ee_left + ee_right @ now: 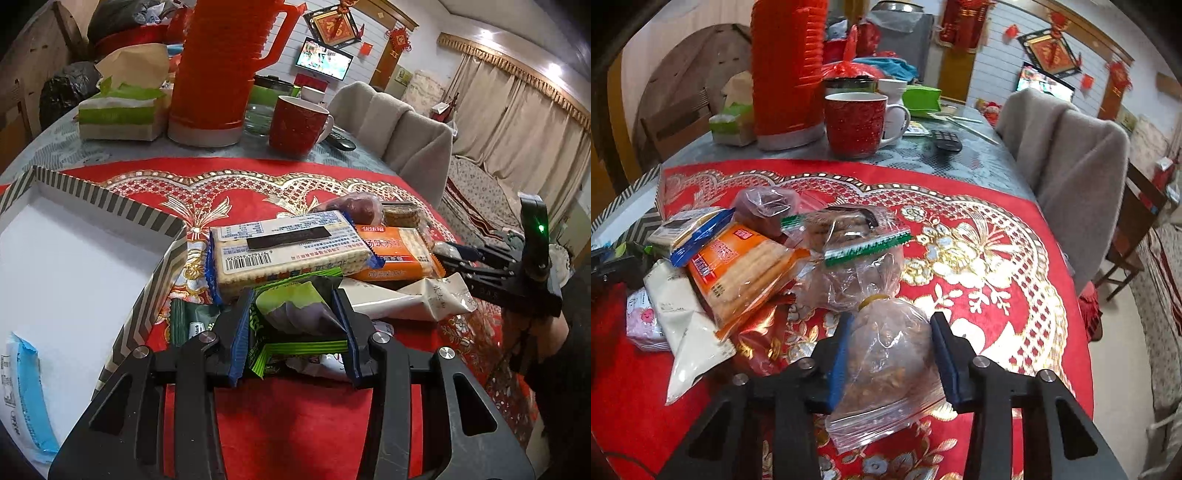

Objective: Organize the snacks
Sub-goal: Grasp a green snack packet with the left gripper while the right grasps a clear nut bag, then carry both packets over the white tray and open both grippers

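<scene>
A pile of snacks lies on the red and gold cloth (288,424). My left gripper (291,325) is shut on a green snack packet (291,310) at the near edge of the pile, just below a blue-ended wafer pack (284,251) and an orange cracker pack (395,254). A striped box (122,210) with a white floor stands to the left, with a blue and white packet (26,398) inside. My right gripper (890,343) is shut on a clear bag of brown snacks (886,362) tied with a yellow band. This bag lies right of the orange cracker pack (738,273) and a white packet (679,317).
Behind the pile stand a red thermos jug (218,74), a red mug (295,125) and a green tissue box (118,114). A remote (945,140) lies near the far table edge. A chair with a grey cover (1067,173) stands at the right.
</scene>
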A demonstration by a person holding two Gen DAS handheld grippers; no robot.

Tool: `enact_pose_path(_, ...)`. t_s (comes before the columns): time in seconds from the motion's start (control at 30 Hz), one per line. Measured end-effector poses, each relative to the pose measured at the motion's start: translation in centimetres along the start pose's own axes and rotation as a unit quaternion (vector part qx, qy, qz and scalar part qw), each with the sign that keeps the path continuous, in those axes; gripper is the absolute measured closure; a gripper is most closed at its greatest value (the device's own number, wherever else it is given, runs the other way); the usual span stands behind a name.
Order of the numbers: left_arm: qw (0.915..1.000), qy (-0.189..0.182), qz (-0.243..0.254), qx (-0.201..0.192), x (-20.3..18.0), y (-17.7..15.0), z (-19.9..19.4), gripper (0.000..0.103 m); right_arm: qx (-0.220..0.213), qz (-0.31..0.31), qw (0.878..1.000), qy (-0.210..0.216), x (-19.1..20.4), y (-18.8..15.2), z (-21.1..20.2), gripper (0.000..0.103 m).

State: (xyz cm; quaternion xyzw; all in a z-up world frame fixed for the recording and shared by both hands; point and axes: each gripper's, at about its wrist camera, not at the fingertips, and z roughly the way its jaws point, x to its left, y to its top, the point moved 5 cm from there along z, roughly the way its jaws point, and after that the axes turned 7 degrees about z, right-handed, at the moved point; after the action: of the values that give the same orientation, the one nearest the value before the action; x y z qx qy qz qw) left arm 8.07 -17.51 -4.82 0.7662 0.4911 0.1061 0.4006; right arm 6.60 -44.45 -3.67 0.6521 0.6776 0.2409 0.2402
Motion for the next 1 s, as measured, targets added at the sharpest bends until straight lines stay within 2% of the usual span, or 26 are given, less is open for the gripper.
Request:
enact_pose_path(0.17,1.0000,-0.003,-0.002,0.000,0.0,0.0,0.0,0.062,-0.005,0.083,0.997,0.007,-0.6,-2.3,-2.7,0.068)
enact_pose_path(0.3,1.0000,-0.004,0.003,0.000,-0.3,-0.1,-0.1,0.062,-0.028,0.153,0.987,0.041,-0.5,-5.3,-5.7,0.069)
enact_pose_path(0.4,0.9999,-0.007,0.009,-0.002,-0.7,-0.3,-0.2,0.062,-0.053,0.212,0.973,0.077,-0.2,-7.0,-7.2,0.069)
enact_pose_path(0.53,0.9998,-0.015,0.009,-0.012,-0.8,-0.3,-0.6,0.062,-0.093,0.294,0.940,0.143,-0.2,-7.9,-7.7,0.069)
enact_pose_path(0.67,0.9992,-0.024,0.005,-0.030,-0.7,-0.3,-1.3,0.062,-0.132,0.298,0.930,0.167,-0.1,-7.5,-9.0,0.071)
enact_pose_path(0.83,0.9986,-0.022,0.020,-0.044,-1.3,-0.2,-1.9,0.062,-0.144,0.293,0.927,0.183,0.2,-7.2,-9.5,0.080)
enact_pose_path(1.0,0.9983,-0.016,0.021,-0.051,-1.2,-0.2,-2.3,0.062,-0.152,0.293,0.925,0.189,0.0,-7.4,-9.8,0.081)
